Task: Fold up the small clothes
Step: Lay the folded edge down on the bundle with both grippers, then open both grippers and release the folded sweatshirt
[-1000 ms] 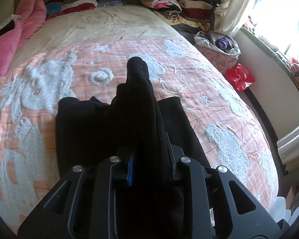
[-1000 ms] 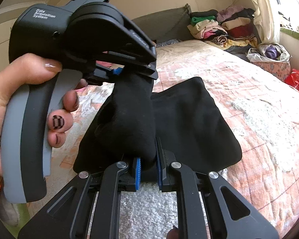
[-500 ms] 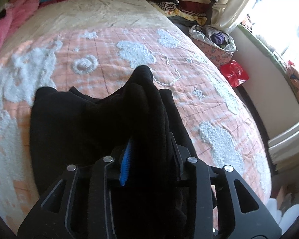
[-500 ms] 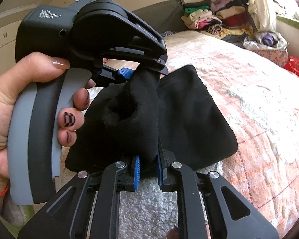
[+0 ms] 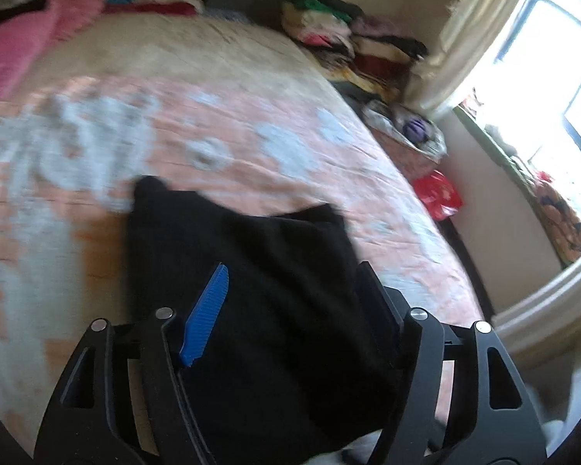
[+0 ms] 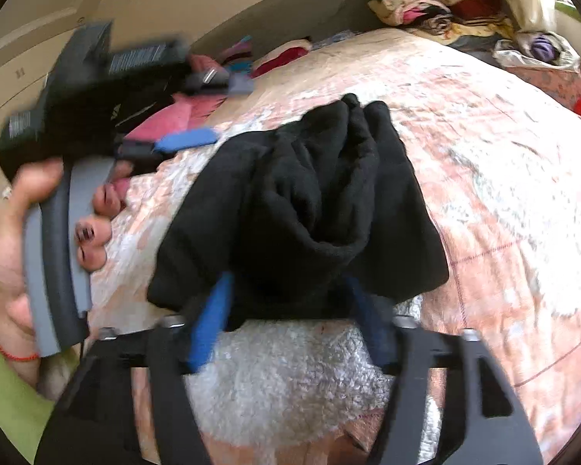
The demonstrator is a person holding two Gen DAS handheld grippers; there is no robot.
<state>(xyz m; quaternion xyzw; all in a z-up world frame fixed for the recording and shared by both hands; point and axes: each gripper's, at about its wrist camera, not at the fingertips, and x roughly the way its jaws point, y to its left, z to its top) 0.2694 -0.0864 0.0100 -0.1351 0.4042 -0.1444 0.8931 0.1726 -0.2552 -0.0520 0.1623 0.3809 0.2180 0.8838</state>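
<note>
A black garment [image 5: 259, 279] lies bunched on the pink and white bedspread [image 5: 251, 147]. In the left wrist view my left gripper [image 5: 290, 302] stands open just over the cloth, its blue pad [image 5: 207, 314] clear of the fabric. In the right wrist view the garment [image 6: 310, 209] lies folded over with a loose fold on top. My right gripper [image 6: 290, 302] is open, its fingers either side of the near edge. The left gripper [image 6: 166, 143] shows there too, lifted away at the left in a hand.
Stacks of folded clothes [image 5: 348, 38] sit at the far right corner of the bed. A pink blanket [image 5: 27, 38] lies at the far left. A basket of clothes [image 5: 410, 131] and a red bag [image 5: 437, 193] stand beside the bed under the window.
Both grippers were shut on the lifted black fold. Now both have opened and the fold has dropped onto the garment. The left gripper has pulled back to the left.
</note>
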